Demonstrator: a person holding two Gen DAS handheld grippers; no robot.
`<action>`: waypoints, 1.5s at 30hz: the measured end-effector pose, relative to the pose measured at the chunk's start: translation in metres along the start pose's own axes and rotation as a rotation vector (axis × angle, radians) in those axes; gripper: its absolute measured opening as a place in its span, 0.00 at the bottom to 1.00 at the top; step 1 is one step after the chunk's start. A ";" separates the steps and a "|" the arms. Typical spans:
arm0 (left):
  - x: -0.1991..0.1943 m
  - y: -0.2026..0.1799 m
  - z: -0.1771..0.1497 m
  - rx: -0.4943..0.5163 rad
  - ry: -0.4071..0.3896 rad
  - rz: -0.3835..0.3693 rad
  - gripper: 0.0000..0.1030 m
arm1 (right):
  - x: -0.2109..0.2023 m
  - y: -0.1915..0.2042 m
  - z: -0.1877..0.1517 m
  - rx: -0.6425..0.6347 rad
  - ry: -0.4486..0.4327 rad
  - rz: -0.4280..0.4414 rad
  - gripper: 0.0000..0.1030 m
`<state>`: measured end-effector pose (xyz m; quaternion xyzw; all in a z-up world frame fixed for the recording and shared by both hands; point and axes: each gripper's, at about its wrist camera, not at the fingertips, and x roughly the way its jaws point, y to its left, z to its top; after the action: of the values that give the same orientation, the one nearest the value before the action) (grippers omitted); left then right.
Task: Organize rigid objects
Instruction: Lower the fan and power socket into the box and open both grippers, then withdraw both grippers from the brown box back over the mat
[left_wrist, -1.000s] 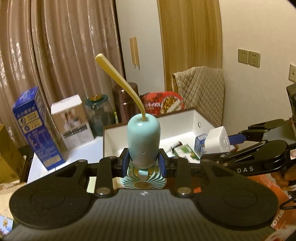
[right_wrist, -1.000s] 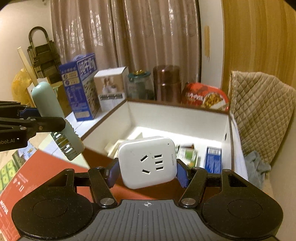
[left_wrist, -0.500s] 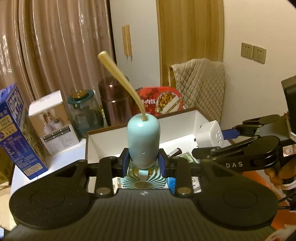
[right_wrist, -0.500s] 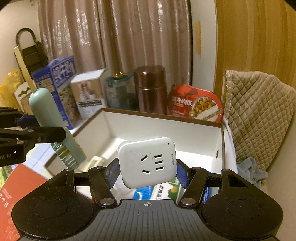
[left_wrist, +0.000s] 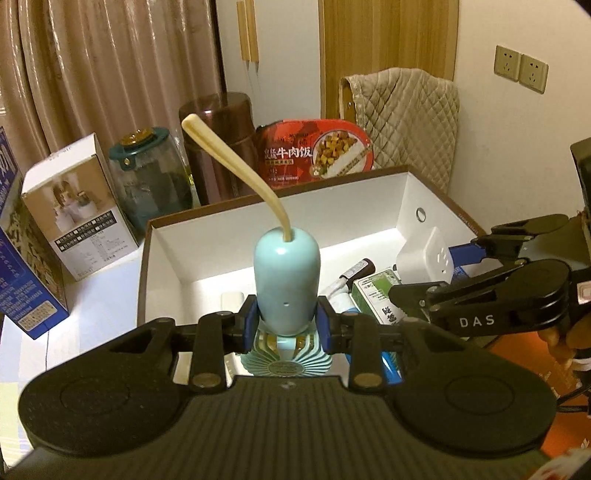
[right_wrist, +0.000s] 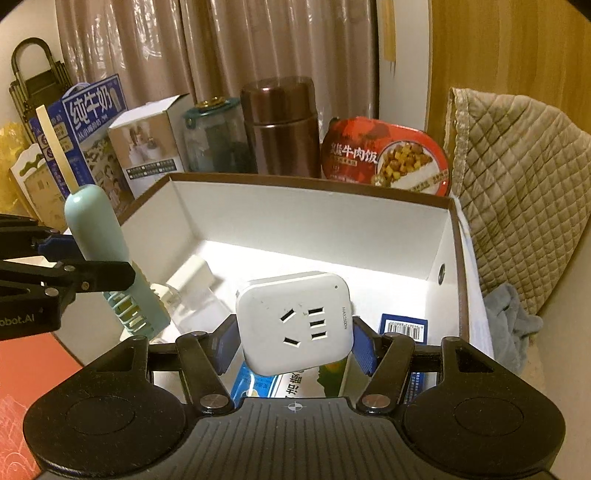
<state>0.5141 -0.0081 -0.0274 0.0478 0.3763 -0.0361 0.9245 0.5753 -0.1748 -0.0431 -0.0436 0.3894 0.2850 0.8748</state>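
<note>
Two handheld grippers hang over an open white box (right_wrist: 306, 218) on a desk (left_wrist: 107, 291), each carrying one thing; the left gripper (left_wrist: 286, 325) has its fingers (left_wrist: 246, 326) narrow, clamped on the pale green handle of a small fan (left_wrist: 286, 273), whose round grille points back toward the camera and whose cream strap (left_wrist: 236, 162) sticks up and away; the right gripper (right_wrist: 293, 345) has its fingers (right_wrist: 225, 345) set wider, pressed on the two sides of a white socket cube (right_wrist: 295, 321), socket face toward the camera.

The fan is over the near left part of the box; the cube is over the near right part; neither touches the floor of the box. Inside lie a white charger (right_wrist: 192, 275) at the left, a green carton (left_wrist: 373, 299) and a blue carton (right_wrist: 404, 326) at the right, and a dark-tipped tube (left_wrist: 356, 267) between.

Behind the box stand a brown flask (right_wrist: 282, 127), a jar (right_wrist: 218, 136), a white carton (right_wrist: 151, 142), a milk box (right_wrist: 86, 125) and a red meal tub (right_wrist: 388, 158).

The step in hand looks like lowering both things into the box; to do it well, aim each at a bare patch of floor, keep the two grippers apart, bring each thing down until it rests, and only then let go; the fan is top-heavy in this hold and would likely roll, so lay it on its side.
</note>
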 end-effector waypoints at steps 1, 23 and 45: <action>0.002 0.000 0.000 0.002 0.004 -0.002 0.27 | 0.002 -0.001 0.000 0.000 0.003 0.001 0.58; 0.066 0.024 0.014 -0.030 0.147 0.030 0.40 | 0.038 -0.003 0.009 0.021 0.073 0.022 0.58; 0.013 0.012 -0.002 -0.102 0.125 0.127 0.65 | -0.006 0.001 -0.005 0.054 0.040 0.076 0.60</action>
<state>0.5235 0.0034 -0.0374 0.0265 0.4311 0.0450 0.9008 0.5679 -0.1785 -0.0423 -0.0107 0.4158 0.3067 0.8562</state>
